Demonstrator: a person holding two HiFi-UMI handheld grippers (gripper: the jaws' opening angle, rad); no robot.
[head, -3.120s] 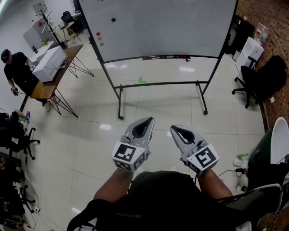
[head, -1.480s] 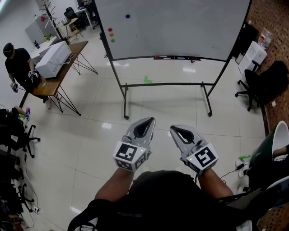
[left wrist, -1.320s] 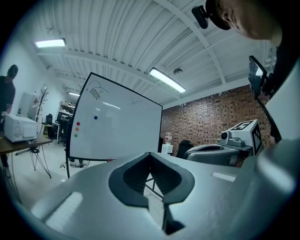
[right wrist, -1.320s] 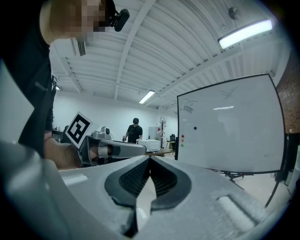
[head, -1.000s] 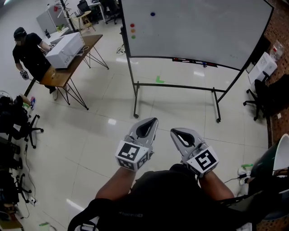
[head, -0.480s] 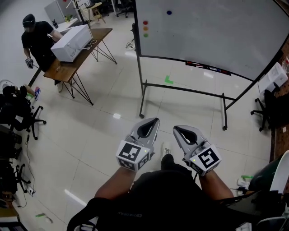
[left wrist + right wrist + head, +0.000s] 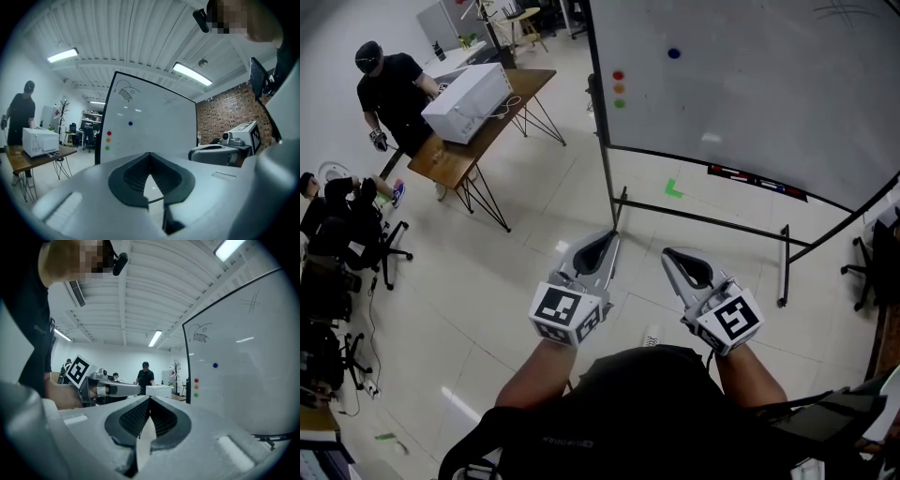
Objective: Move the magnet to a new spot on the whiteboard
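Observation:
The whiteboard (image 7: 750, 84) stands on a wheeled frame ahead and to the right. A blue magnet (image 7: 675, 53) sits high on it, with red (image 7: 618, 75), orange (image 7: 619, 89) and green (image 7: 620, 103) magnets in a column near its left edge. My left gripper (image 7: 612, 236) and right gripper (image 7: 667, 252) are held side by side at waist height, well short of the board. Both point level toward it, both shut with nothing in them. In the left gripper view the blue magnet (image 7: 130, 123) lies above the closed tips (image 7: 150, 153). From the right gripper it appears as a blue magnet (image 7: 215, 365) up to the right.
A wooden table (image 7: 455, 155) bearing a white box (image 7: 469, 89) stands at the left, a person in black (image 7: 389, 89) beside it. Office chairs (image 7: 347, 234) crowd the far left. The board's frame leg (image 7: 613, 202) and marker tray (image 7: 757, 178) are ahead, with green floor tape (image 7: 675, 189).
The whole view has advanced toward the whiteboard, which now looks larger and lies further right. Both grippers stay shut and side by side throughout.

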